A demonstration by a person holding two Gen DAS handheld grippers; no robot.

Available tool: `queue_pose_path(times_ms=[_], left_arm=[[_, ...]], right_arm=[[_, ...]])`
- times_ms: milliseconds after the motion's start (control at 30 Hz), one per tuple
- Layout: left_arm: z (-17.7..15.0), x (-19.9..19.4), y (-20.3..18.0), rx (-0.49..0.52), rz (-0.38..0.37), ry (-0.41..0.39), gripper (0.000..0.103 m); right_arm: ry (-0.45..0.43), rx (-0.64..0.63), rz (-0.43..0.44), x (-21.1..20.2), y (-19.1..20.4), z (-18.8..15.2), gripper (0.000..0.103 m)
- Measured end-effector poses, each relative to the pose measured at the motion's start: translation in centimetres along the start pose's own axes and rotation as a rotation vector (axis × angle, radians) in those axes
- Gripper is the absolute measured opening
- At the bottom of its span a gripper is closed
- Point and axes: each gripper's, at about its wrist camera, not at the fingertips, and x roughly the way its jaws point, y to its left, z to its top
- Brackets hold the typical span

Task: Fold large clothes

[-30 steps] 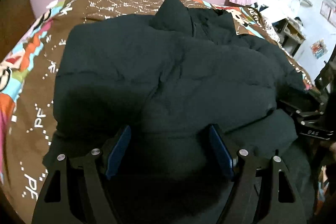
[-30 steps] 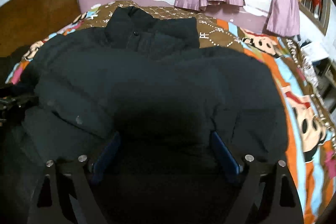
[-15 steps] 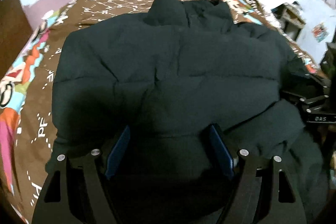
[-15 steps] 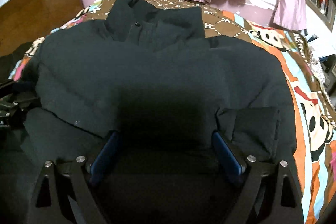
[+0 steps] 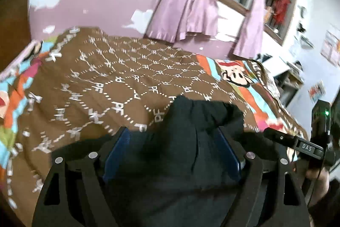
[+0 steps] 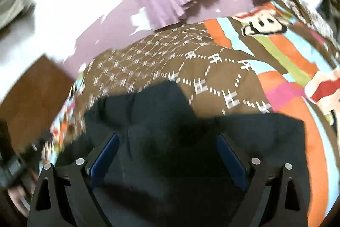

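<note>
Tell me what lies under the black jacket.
The black jacket rests on the patterned brown bedspread, visible beyond it. Whatever lies beneath the jacket itself is covered.

both views tilted up; jacket [image 5: 191,142] low in frame

Both views look forward and down along their own fingers, close above a dark jacket [image 5: 191,142] lying on a patterned bedspread [image 5: 95,82]. The right view is rolled and blurred. Both take in the bedspread, the pink curtains [image 5: 191,10] and the far wall; the left view catches the right gripper [image 5: 297,142] at its right edge.
</note>
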Motion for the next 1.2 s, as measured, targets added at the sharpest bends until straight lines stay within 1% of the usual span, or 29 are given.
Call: queue_pose_path(times_ms=[33, 67, 167, 200, 233, 300, 333, 367, 400, 433, 467, 500, 533, 600, 667, 733, 800, 833, 900, 1000, 1067, 1200], left_arm=[[0.6, 1.2, 0.0, -0.012, 0.008, 0.014, 0.077], [1.2, 2.8, 0.0, -0.022, 0.01, 0.034, 0.077], [2.1, 5.3, 0.5, -0.025, 0.014, 0.059, 0.075], [2.2, 5.8, 0.8, -0.03, 0.007, 0.05, 0.072], [2.2, 6.0, 1.0, -0.037, -0.015, 0.039, 0.07], [2.1, 7.0, 1.4, -0.057, -0.032, 0.047, 0.068], [2.2, 7.5, 1.4, -0.06, -0.034, 0.057, 0.061], [2.1, 8.0, 1.4, -0.055, -0.028, 0.073, 0.058], [2.1, 8.6, 1.2, -0.045, -0.019, 0.089, 0.049], [2.1, 9.0, 1.1, -0.038, -0.013, 0.1, 0.031], [2.1, 9.3, 1.1, -0.037, -0.016, 0.113, 0.018], [2.1, 9.7, 1.2, -0.048, -0.022, 0.128, 0.008], [1.9, 9.3, 1.5, -0.07, -0.034, 0.113, 0.006], [1.7, 7.8, 1.6, -0.088, -0.059, 0.056, 0.005], [1.6, 5.4, 1.8, -0.063, -0.08, -0.007, 0.004], [1.8, 3.2, 2.0, -0.035, -0.103, -0.043, 0.004], [2.0, 1.2, 2.2, -0.01, -0.127, -0.056, 0.004], [1.9, -0.1, 2.1, 0.017, -0.138, -0.054, 0.003], [1.2, -1.9, 1.0, 0.09, -0.134, -0.041, 0.003], [-0.8, -4.0, -1.0, 0.199, -0.114, -0.006, 0.003], [-2.9, -4.8, -1.7, 0.26, -0.097, 0.048, 0.003], [-7.7, -4.4, -2.2, 0.319, -0.067, 0.173, 0.002]], right_arm=[[0.002, 0.013, 0.001, 0.8, -0.2, 0.8, 0.084], [0.003, 0.02, -0.015, 1.6, -0.2, 1.5, 0.074], [0.022, 0.003, -0.059, 3.7, 0.1, 2.8, 0.065], [0.018, -0.007, -0.075, 4.3, 0.3, 3.1, 0.062], [0.019, -0.012, -0.084, 4.8, 0.3, 3.2, 0.058], [0.032, -0.008, -0.099, 5.8, 0.1, 3.5, 0.058], [0.041, -0.002, -0.104, 6.4, -0.1, 3.6, 0.056], [0.049, -0.001, -0.11, 7.0, -0.2, 3.7, 0.052], [0.058, -0.004, -0.118, 7.5, -0.3, 3.7, 0.051], [0.066, -0.008, -0.12, 7.9, -0.4, 3.6, 0.043], [0.071, -0.014, -0.122, 8.2, -0.4, 3.5, 0.026], [0.064, -0.014, -0.127, 8.3, -0.4, 3.3, 0.021], [0.046, -0.011, -0.131, 8.1, -0.3, 3.2, 0.013], [-0.007, -0.004, -0.112, 6.9, -0.3, 2.8, 0.012], [-0.061, -0.005, -0.061, 4.7, -0.4, 2.3, 0.01], [-0.096, -0.037, -0.024, 2.2, -0.4, 2.0, 0.009], [-0.119, -0.066, 0.017, -0.5, -0.8, 1.7, 0.008], [-0.116, -0.082, 0.037, -1.4, -0.7, 1.7, 0.007], [-0.108, -0.134, 0.052, -3.2, -0.4, 1.2, 0.007], [-0.088, -0.29, -0.004, -5.3, 1.4, -0.9, 0.006], [-0.05, -0.376, -0.039, -6.0, 1.9, -2.8, 0.005], [0.048, -0.453, -0.083, -5.6, 1.4, -6.6, 0.005]])
